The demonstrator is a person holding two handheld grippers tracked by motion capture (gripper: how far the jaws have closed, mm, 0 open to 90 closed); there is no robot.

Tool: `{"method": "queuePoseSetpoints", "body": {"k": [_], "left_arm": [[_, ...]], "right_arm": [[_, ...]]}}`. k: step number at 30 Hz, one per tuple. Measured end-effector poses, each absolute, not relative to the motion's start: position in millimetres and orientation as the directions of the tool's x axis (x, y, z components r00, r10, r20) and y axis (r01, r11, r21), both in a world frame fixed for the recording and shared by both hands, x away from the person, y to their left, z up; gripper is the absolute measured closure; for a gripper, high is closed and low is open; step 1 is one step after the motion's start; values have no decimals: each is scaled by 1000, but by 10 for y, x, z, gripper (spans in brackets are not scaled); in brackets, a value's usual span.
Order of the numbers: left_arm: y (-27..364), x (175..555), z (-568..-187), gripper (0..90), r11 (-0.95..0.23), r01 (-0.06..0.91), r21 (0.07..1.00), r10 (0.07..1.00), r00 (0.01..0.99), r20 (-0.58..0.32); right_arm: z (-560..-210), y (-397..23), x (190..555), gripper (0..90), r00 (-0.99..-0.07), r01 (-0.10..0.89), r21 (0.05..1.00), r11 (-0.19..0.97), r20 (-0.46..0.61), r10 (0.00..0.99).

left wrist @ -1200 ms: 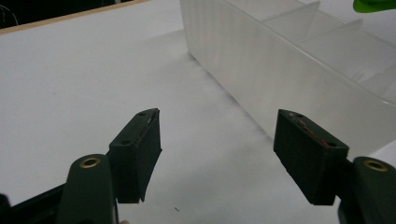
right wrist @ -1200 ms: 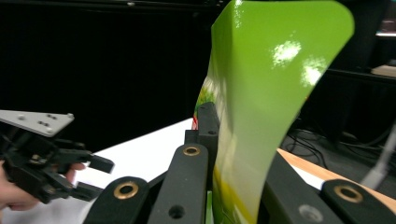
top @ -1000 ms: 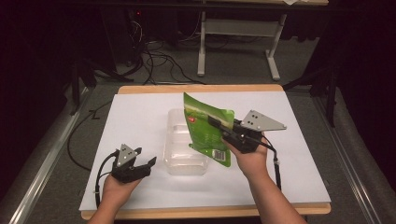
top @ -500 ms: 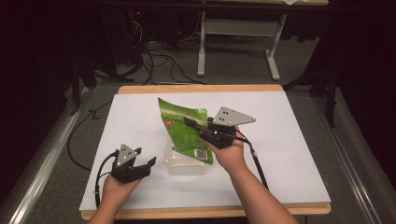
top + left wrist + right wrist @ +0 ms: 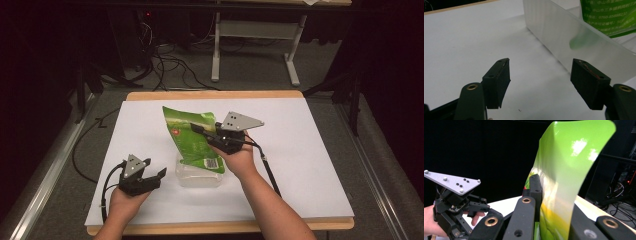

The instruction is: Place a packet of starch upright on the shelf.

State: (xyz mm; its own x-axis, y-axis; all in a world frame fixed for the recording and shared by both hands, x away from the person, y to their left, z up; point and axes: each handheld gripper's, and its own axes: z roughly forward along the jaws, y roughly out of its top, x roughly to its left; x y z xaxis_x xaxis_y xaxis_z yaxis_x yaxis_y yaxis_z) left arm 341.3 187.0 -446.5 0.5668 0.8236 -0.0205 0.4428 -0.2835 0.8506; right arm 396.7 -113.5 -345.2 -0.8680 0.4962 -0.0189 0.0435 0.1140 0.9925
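Right gripper (image 5: 202, 131) clamps the green pouch (image 5: 192, 142) upright over the clear container (image 5: 199, 178). Left gripper (image 5: 159, 173), jaws wide and empty, sits beside the container's left wall.

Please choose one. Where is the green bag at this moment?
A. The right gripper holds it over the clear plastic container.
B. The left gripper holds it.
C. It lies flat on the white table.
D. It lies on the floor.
A: the right gripper is clamped on the green bag, above the clear container; the left gripper is open and holds nothing.
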Motion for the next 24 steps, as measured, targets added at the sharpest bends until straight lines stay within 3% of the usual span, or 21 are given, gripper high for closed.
{"method": "queuePoseSetpoints", "body": {"k": [18,24], "left_arm": [[1852,3418,-4474,324,-287,448,847,824,566,-21],[1850,3417,-4474,324,-288,449,846,824,566,-19]], "right_arm": [[-3550,-1340,3857,887,-863,64,993,98,6,505],[-3580,-1374,3817,819,-859,92,990,111,23,511]]}}
